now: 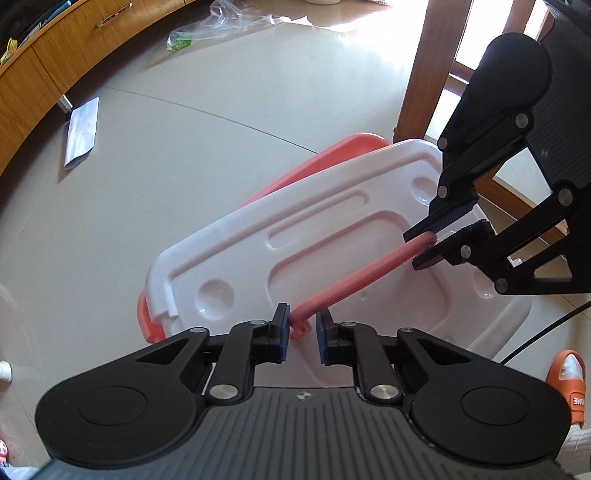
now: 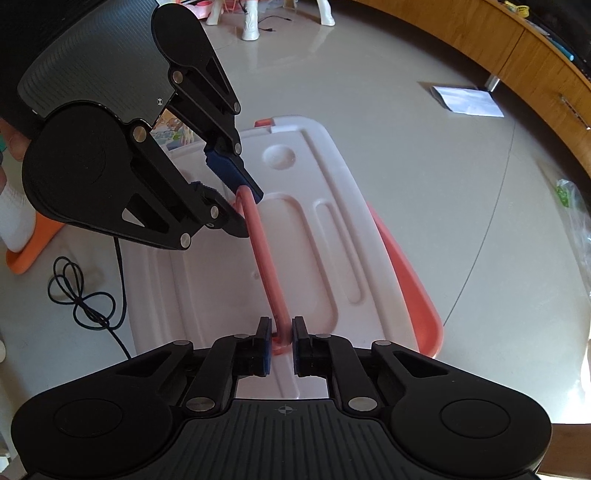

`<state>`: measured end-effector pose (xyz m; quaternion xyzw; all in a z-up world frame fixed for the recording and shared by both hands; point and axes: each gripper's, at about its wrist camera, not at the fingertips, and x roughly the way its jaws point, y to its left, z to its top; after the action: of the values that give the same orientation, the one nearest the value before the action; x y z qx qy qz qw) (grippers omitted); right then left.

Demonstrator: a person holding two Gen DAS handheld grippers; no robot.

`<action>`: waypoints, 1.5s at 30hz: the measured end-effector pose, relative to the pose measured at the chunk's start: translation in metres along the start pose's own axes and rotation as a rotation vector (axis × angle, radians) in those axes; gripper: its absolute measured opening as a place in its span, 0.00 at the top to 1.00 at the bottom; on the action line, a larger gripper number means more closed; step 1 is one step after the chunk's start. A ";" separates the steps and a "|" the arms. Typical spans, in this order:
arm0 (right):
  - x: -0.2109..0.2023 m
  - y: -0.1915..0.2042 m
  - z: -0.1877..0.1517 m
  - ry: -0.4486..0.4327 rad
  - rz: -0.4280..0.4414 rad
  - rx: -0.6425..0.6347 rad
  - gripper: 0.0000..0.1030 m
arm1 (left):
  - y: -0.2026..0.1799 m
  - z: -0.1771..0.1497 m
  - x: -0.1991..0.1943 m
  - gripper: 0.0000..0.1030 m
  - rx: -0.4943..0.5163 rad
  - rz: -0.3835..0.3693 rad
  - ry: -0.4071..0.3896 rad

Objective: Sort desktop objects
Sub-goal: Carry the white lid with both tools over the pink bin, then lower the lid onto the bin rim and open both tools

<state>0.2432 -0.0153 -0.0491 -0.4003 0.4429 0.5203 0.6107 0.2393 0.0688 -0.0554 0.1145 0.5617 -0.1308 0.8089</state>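
Note:
A storage box with a white lid [image 1: 332,236] and an orange body [image 1: 317,166] hangs tilted above the floor; it also shows in the right wrist view [image 2: 314,229]. Its pink carry handle [image 1: 354,277] runs between the two grippers. My left gripper [image 1: 301,325] has its jaws around one end of the handle, with a small gap on the right side. My right gripper [image 1: 441,240] is shut on the other end. In the right wrist view the handle [image 2: 264,258] runs from my right gripper [image 2: 282,332] up to the left gripper [image 2: 247,210].
Glossy beige floor [image 1: 184,166] lies below. A wooden cabinet [image 1: 74,48] curves along one side, with a white paper [image 1: 81,129] and a plastic bag [image 1: 221,26] beside it. A black cable [image 2: 85,291] coils on the floor. An orange slipper [image 1: 567,384] and a wooden post [image 1: 428,66] are close.

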 end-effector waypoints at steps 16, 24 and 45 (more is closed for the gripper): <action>-0.006 0.011 0.020 0.021 -0.094 -0.125 0.93 | 0.029 -0.002 -0.006 0.89 -0.088 -0.009 -0.020; 0.012 0.008 0.018 0.022 -0.122 -0.157 0.91 | 0.029 -0.003 -0.003 0.89 -0.113 0.000 -0.016; 0.018 0.004 0.017 0.000 -0.136 -0.071 0.90 | 0.012 -0.018 -0.008 0.89 -0.162 0.029 -0.041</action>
<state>0.2428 0.0065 -0.0614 -0.4506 0.3960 0.4931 0.6301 0.2245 0.0867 -0.0541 0.0542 0.5521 -0.0753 0.8286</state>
